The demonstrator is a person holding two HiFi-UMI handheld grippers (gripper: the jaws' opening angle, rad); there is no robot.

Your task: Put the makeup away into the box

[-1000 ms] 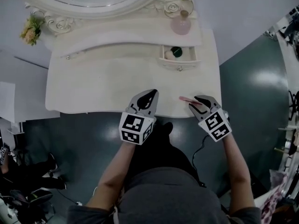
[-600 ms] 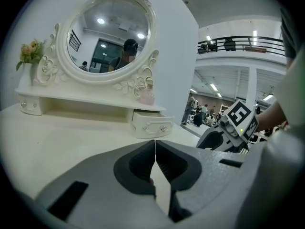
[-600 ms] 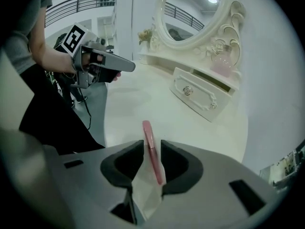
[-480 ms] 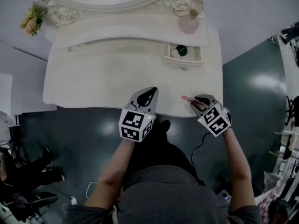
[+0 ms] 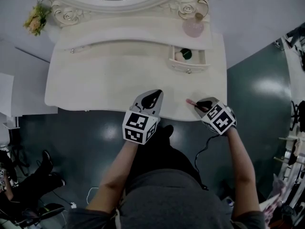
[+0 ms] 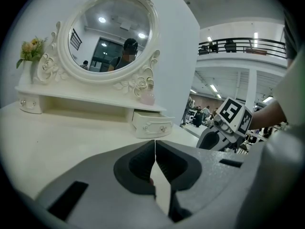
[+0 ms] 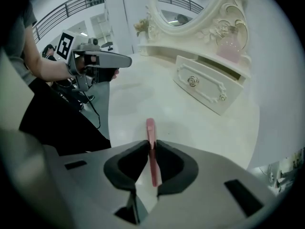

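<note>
A slim pink makeup stick (image 5: 190, 101) lies at the front right edge of the white dressing table (image 5: 105, 80). My right gripper (image 5: 198, 104) points steeply down over it. Its jaws are closing, and in the right gripper view the tips of that gripper (image 7: 151, 146) pinch the stick (image 7: 150, 128) between them. My left gripper (image 5: 153, 95) rests at the table's front edge, left of the right one. It is shut and holds nothing (image 6: 155, 144). The small drawer (image 5: 187, 63) at the back right stands pulled open, with a green item (image 5: 186, 54) and a pale item inside.
A pink perfume bottle (image 5: 193, 27) stands on the shelf above the drawer, below the oval mirror (image 6: 110, 30). A small bunch of flowers (image 5: 35, 22) sits at the shelf's far left. A cable hangs below the right gripper. The person's lap is close to the table front.
The right gripper has tipped further downward and its jaws have closed in around the pink stick. The left gripper has stayed where it was.
</note>
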